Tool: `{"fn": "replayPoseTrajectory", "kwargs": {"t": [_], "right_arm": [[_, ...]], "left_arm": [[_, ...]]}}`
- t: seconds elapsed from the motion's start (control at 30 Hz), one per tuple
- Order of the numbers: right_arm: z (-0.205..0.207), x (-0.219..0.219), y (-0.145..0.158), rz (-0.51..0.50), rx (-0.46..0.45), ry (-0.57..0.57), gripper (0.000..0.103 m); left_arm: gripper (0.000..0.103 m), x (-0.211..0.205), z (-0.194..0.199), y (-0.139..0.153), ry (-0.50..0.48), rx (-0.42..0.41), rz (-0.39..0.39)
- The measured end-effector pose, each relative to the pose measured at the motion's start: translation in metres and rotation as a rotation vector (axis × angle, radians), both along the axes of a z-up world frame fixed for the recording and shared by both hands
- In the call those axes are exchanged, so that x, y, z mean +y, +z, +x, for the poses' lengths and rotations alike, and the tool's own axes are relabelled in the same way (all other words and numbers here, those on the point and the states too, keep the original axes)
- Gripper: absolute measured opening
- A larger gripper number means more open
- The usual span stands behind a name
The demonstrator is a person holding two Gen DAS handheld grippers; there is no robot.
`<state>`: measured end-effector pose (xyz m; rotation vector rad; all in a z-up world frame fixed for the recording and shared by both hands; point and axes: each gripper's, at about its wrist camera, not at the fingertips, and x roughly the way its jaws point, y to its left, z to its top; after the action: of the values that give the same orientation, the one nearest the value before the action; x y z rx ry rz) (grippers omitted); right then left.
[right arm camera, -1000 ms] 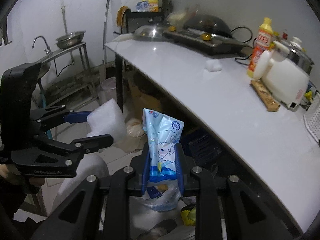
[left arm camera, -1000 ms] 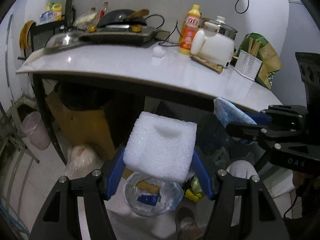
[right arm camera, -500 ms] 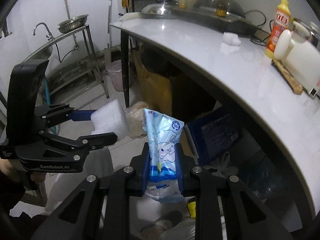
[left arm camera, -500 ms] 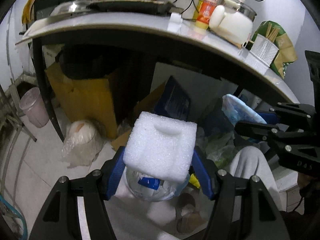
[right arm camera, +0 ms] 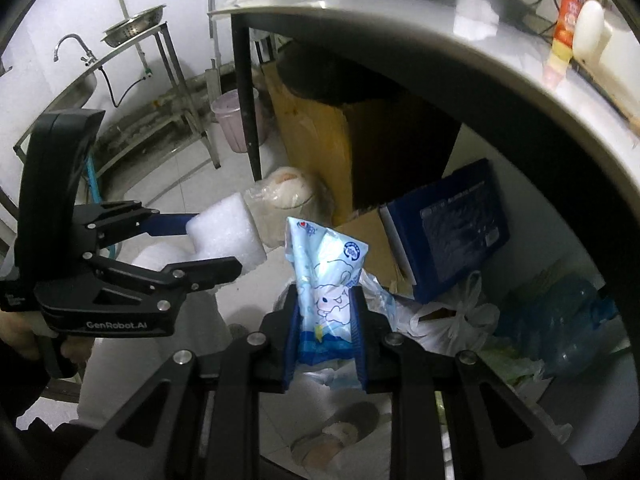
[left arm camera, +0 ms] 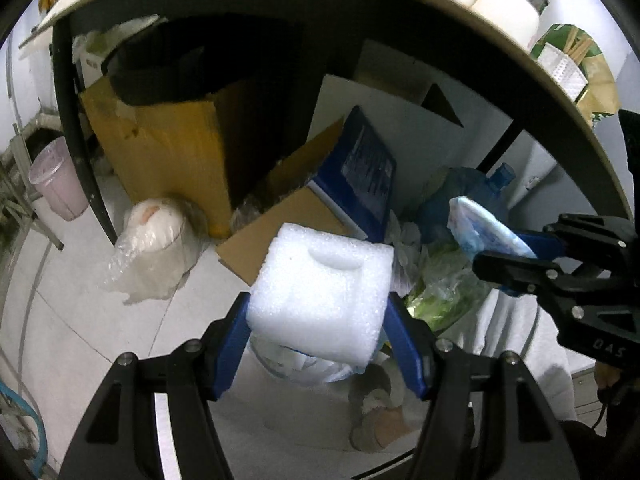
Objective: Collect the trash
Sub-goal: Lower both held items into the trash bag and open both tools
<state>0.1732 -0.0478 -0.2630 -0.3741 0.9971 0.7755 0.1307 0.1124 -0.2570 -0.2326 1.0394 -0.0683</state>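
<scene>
left gripper (left arm camera: 318,344): clamped wide on the foam block (left arm camera: 320,296), over the bin bag (left arm camera: 304,364), ready to drop
right gripper (right arm camera: 325,334): pinching the blue wrapper (right arm camera: 322,280) upright, same plan

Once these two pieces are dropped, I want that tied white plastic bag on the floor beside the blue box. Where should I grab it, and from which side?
Take the white plastic bag by its knotted handle loops, which stand up at the top, coming from above. Below the knot the bag looks slack and bulging, so a side grip would likely slip. The blue box crowds its far side, so approach from the open near side.
</scene>
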Motion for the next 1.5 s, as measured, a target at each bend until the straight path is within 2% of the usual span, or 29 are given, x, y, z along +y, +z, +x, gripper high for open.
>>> {"fn": "replayPoseTrajectory", "kwargs": {"t": [0.57,0.8,1.0,1.17,1.27,1.5], "right_arm": [[0.037,-0.003,-0.072,-0.062,0.139,-0.037,0.021],[0.053,-0.003,-0.103,-0.084,0.185,-0.046,0.021],[0.066,0.0,-0.119,-0.1,0.206,-0.062,0.021],[0.073,-0.001,-0.13,-0.118,0.225,-0.07,0.021],[0.075,0.0,-0.136,-0.128,0.232,-0.073,0.021],[0.076,0.001,-0.143,-0.13,0.242,-0.07,0.021]], "left_arm": [[0.065,-0.013,0.036,-0.082,0.032,0.2,-0.098],[0.066,-0.014,0.051,-0.106,0.049,0.245,-0.136],[0.068,-0.007,0.062,-0.126,0.097,0.288,-0.202],[0.074,-0.005,0.062,-0.133,0.101,0.305,-0.238],[0.081,-0.001,0.061,-0.132,0.114,0.301,-0.241],[0.082,0.008,0.056,-0.117,0.149,0.272,-0.21]]}}
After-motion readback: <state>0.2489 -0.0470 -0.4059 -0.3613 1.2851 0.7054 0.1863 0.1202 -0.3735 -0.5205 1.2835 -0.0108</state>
